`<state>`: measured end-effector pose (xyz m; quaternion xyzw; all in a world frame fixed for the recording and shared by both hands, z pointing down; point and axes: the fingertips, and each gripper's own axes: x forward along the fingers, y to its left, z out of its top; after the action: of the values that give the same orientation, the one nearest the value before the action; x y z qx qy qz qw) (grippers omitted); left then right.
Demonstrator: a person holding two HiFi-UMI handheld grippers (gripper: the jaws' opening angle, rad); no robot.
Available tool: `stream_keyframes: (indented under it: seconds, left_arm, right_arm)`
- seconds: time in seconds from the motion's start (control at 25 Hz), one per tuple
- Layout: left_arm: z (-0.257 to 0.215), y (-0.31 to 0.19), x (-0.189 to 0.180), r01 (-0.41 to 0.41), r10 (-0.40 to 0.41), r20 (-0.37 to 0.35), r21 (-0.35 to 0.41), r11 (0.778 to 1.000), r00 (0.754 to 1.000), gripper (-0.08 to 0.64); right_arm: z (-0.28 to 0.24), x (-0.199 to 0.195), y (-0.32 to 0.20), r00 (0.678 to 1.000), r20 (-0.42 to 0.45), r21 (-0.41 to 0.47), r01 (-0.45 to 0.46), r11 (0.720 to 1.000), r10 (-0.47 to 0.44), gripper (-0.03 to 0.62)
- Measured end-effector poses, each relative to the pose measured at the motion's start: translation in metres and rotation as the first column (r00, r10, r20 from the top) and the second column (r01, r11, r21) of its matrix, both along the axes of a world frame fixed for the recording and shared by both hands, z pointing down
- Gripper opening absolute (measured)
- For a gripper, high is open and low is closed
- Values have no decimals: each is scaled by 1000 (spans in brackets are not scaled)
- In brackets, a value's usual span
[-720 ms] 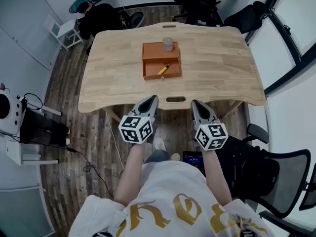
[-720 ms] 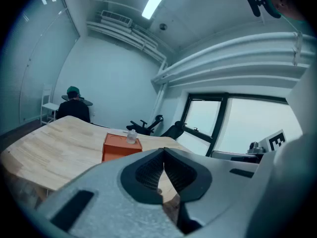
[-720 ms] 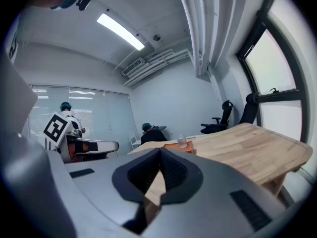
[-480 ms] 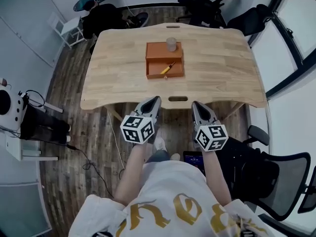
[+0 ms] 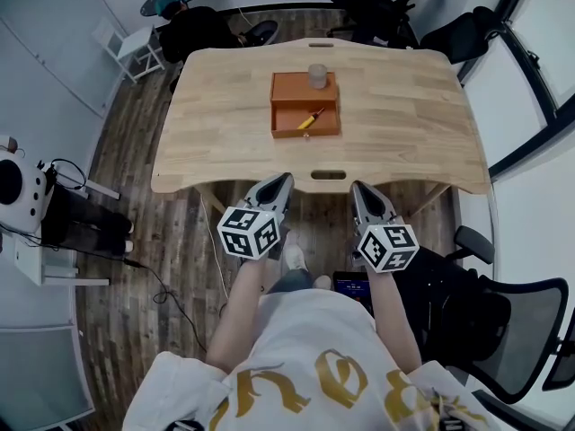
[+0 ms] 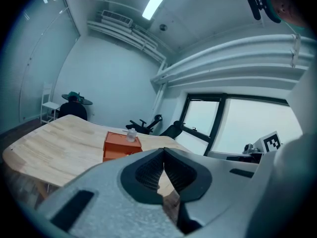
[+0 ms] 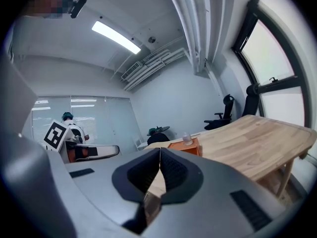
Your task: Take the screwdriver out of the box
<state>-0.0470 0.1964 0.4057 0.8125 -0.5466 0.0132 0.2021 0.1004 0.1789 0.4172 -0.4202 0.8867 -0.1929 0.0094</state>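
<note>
The yellow-handled screwdriver [image 5: 311, 118] lies in the orange box [image 5: 289, 98], far across the wooden table [image 5: 225, 115] from the grey left gripper [image 5: 284, 180] and right gripper [image 5: 358, 188], both closed and empty.

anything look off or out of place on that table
Nothing stands out. The orange box sits square on the wooden table, the yellow-handled screwdriver lies slanted inside its open part, and a small clear bottle stands upright on its far end. Nothing looks spilled or damaged. The left tool and right tool are shut, empty.
</note>
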Motion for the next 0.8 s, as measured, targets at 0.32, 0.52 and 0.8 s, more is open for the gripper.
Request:
stream_keyframes:
  seconds: [0.32, 0.52, 0.8]
  left_arm:
    - [6, -9, -3, 9, -9, 23, -18, 1000, 1000, 9]
    - [12, -35, -8, 26, -26, 14, -20, 999, 1000, 9]
    - [29, -109, -21, 34, -35, -20, -37, 999, 999, 9]
  right_arm:
    - [8, 6, -7, 1000, 1, -24, -5, 1000, 6, 11]
    - [14, 11, -33, 1000, 2, -33, -18, 999, 18, 11]
    - [30, 1, -95, 999, -47, -57, -15, 998, 13, 12]
